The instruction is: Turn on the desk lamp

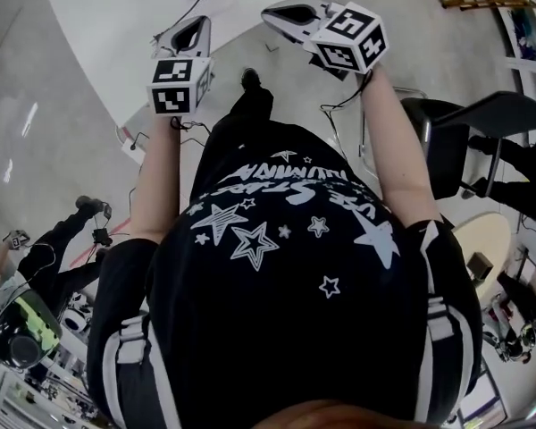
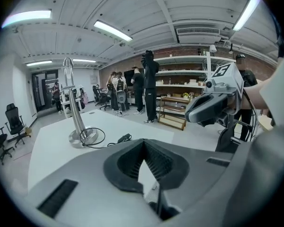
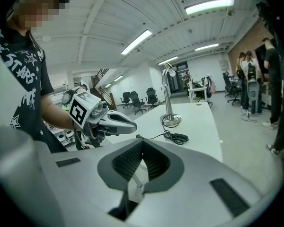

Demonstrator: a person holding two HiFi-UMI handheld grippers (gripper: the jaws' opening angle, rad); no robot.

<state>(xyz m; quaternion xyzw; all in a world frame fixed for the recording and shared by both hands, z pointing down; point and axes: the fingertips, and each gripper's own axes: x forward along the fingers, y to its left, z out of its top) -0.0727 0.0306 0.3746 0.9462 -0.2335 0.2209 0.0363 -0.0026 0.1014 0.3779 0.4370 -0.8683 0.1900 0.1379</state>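
The room is a wide open workshop under a white ribbed ceiling (image 2: 132,13) with long strip lights (image 2: 112,30) and a pale grey floor (image 1: 36,105). A large white counter (image 2: 52,150) runs away from the person, its top mostly bare. On the far right a brick wall carries white shelves (image 2: 180,72), and several people (image 2: 149,86) stand near them. Black office chairs (image 2: 14,119) sit at the far left.

The desk lamp (image 2: 75,112) stands upright at the far end of the counter, a chrome post on a round base. It is well apart from both claws. The left claw (image 2: 143,143) hangs in the air at the counter's near edge, clenched with nothing in it. The right claw (image 3: 142,143), beside it, is likewise clenched and empty. A black cable (image 3: 177,136) coils at the lamp's base and trails across the counter.
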